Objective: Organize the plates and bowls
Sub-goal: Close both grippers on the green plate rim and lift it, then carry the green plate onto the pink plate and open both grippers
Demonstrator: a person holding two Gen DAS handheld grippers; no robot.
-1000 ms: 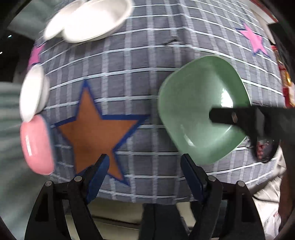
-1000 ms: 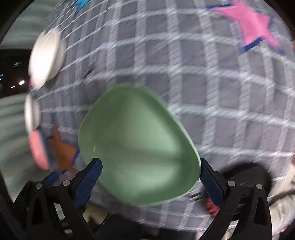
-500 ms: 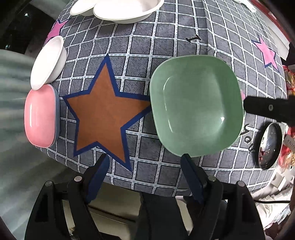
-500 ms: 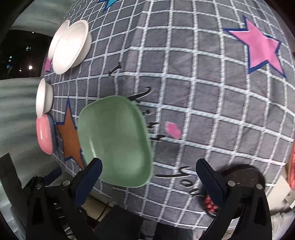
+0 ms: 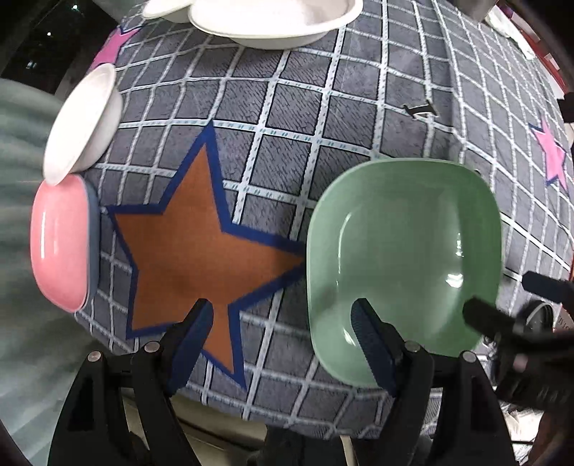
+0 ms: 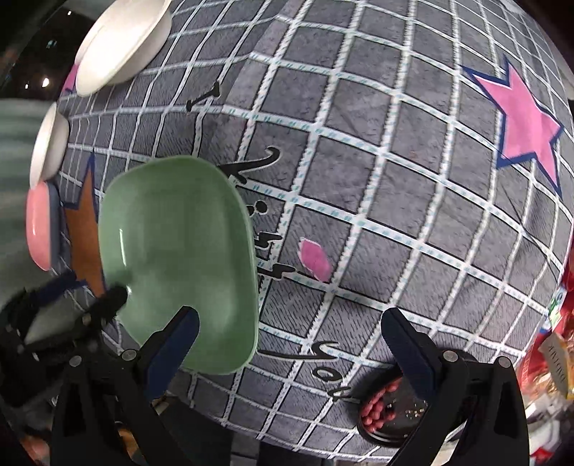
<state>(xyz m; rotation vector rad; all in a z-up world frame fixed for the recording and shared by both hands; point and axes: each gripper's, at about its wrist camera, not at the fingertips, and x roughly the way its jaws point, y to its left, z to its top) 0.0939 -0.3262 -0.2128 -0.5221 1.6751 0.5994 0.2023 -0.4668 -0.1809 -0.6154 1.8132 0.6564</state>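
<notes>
Both tongs stand open and hold nothing — the left tongs (image 5: 281, 333) and the right tongs (image 6: 288, 337). The green bowl (image 5: 401, 265) rests on the checked tabletop (image 5: 294, 118), just ahead of the left tongs' right finger. A pink bowl (image 5: 59, 240) sits far to their left.

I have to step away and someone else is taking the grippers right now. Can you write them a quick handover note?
Left gripper: open, empty, low over the near table edge, beside the green bowl.
Right gripper: open, empty, on the green bowl's other side.
Green bowl: alone on the checked cloth, upright, held by neither gripper.
Pink bowl: at the left edge, nested on what seems a grey-blue dish.
Small white bowl just behind it; large white dishes at the far edge.
Done: pink looks nested.
Left: likely the green bowl goes to a stack; white pieces probably need grouping.
</notes>
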